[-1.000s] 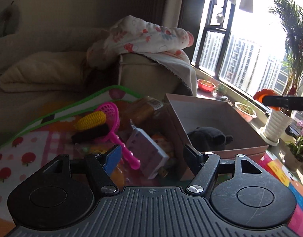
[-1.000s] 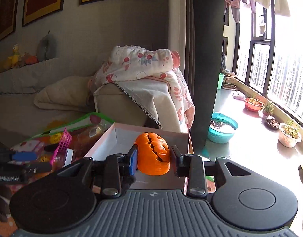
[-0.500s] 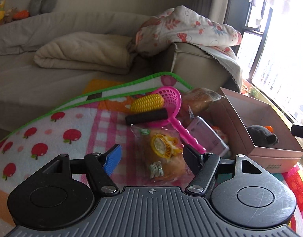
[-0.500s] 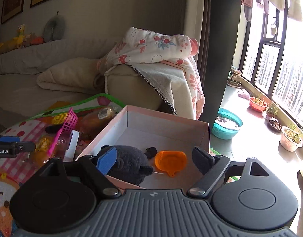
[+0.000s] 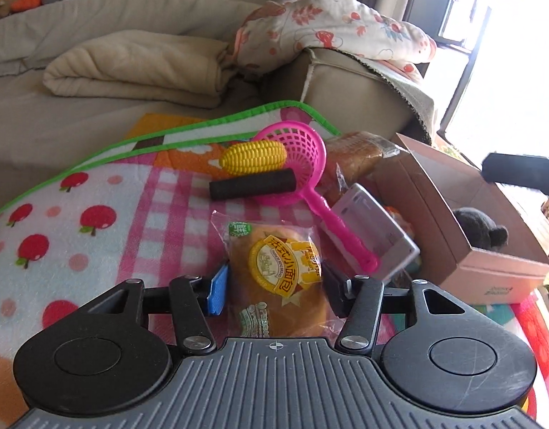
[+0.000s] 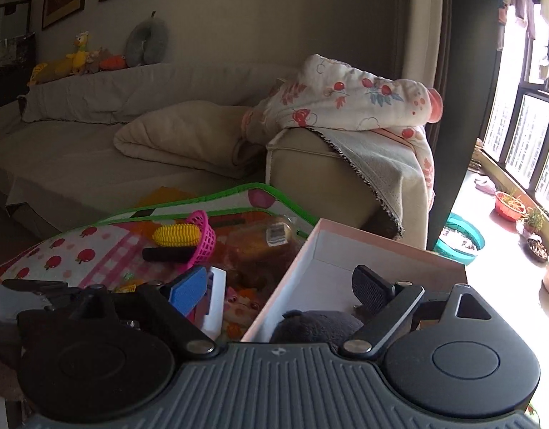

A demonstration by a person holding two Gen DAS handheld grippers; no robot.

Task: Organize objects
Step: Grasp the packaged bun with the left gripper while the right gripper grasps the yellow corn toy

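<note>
A packaged bun (image 5: 278,271) is lying on the fruit-print mat (image 5: 60,236), sitting between the closing jaws of the left gripper (image 5: 272,282), pads seemingly just short of it. The right gripper (image 6: 278,287) is spreading wider, holding nothing, straddling the pink box (image 6: 346,250) wall above a dark plush toy (image 6: 317,325).

Wrapped bread bun (image 5: 278,272) lies flat on mat beside pink box (image 5: 464,246).

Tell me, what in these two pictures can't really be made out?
- Dark plush toy in the pink cardboard box: right wrist view, lower part hidden behind the claw's body.
- Bagged brown bread loaf: left wrist view, partly hidden behind the pink plastic strainer.
- Window: left wrist view, washed out by glare.
</note>
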